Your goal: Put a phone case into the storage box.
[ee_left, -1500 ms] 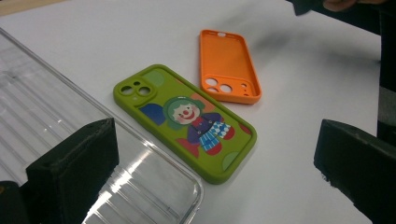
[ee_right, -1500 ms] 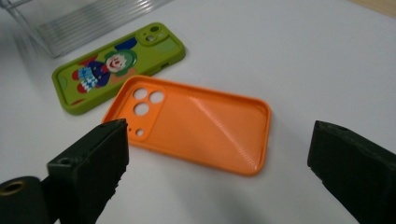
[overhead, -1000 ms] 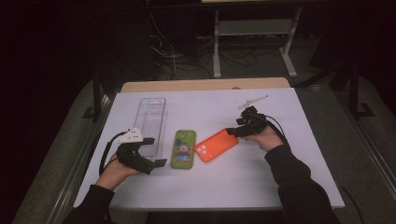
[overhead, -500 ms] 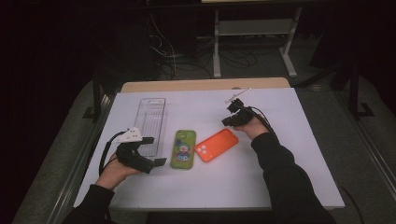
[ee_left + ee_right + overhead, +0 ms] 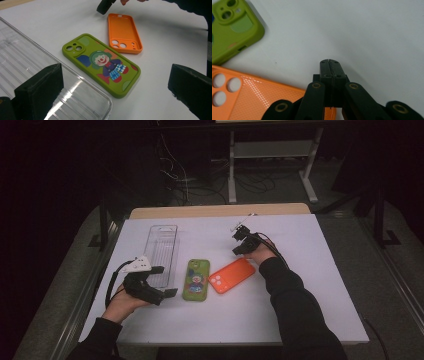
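A green phone case [image 5: 196, 279] with a clown picture lies face down mid-table, and an orange phone case [image 5: 231, 275] lies just right of it, hollow side up. My left gripper [image 5: 166, 281] is open near the green case's left side, over the near end of a clear plastic case [image 5: 162, 251]. In the left gripper view the green case [image 5: 101, 63] and orange case [image 5: 124, 32] lie ahead between the wide jaws. My right gripper [image 5: 237, 250] is shut on nothing, just beyond the orange case's far end. In the right gripper view its tips [image 5: 329, 62] hover over bare table beside the orange case [image 5: 249, 92].
The white table top [image 5: 310, 285] has open room to the right and along its front edge. A small pale item [image 5: 243, 224] lies behind the right gripper. Table legs and cables stand on the dark floor beyond the table.
My right gripper has slid left and a little farther back along the far side of the orange case. The left gripper and both cases have stayed put.
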### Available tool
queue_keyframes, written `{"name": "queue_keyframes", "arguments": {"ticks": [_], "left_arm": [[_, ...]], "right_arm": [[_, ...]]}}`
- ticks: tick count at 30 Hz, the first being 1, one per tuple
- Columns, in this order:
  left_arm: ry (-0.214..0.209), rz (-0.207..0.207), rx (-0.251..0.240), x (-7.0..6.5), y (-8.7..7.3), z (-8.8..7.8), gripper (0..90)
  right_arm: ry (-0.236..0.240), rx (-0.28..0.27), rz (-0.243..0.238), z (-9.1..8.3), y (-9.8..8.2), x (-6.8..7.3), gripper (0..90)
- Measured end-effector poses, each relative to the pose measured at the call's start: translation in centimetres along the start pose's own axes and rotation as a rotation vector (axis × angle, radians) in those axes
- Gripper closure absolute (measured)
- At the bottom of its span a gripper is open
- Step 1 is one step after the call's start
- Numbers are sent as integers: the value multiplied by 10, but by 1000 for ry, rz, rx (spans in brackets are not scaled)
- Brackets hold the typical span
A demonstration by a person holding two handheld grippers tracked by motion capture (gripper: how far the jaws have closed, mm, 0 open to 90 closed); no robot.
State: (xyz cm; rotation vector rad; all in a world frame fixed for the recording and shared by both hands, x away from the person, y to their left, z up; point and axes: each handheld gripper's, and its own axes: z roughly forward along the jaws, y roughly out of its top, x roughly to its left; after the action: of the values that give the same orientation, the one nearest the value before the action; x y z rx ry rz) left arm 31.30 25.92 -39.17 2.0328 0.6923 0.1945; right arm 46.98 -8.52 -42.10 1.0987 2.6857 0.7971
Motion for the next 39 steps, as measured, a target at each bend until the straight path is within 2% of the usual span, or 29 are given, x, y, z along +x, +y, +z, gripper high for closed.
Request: {"name": "queue_keyframes", "arguments": {"ticks": [7, 16, 27, 39], "left_arm": [[0, -1, -1, 0, 0, 0, 0], [4, -4, 3, 1, -1, 0, 0], [3, -7, 6, 1, -1, 1, 0], [4, 1, 20, 1, -2, 1, 0]], "right_arm": [[-7, 54, -36, 6, -4, 3, 881], [-5, 91, -88, -3, -14, 4, 881], [38, 75, -106, -19, -39, 4, 883], [94, 71, -153, -32, -65, 15, 883]]}}
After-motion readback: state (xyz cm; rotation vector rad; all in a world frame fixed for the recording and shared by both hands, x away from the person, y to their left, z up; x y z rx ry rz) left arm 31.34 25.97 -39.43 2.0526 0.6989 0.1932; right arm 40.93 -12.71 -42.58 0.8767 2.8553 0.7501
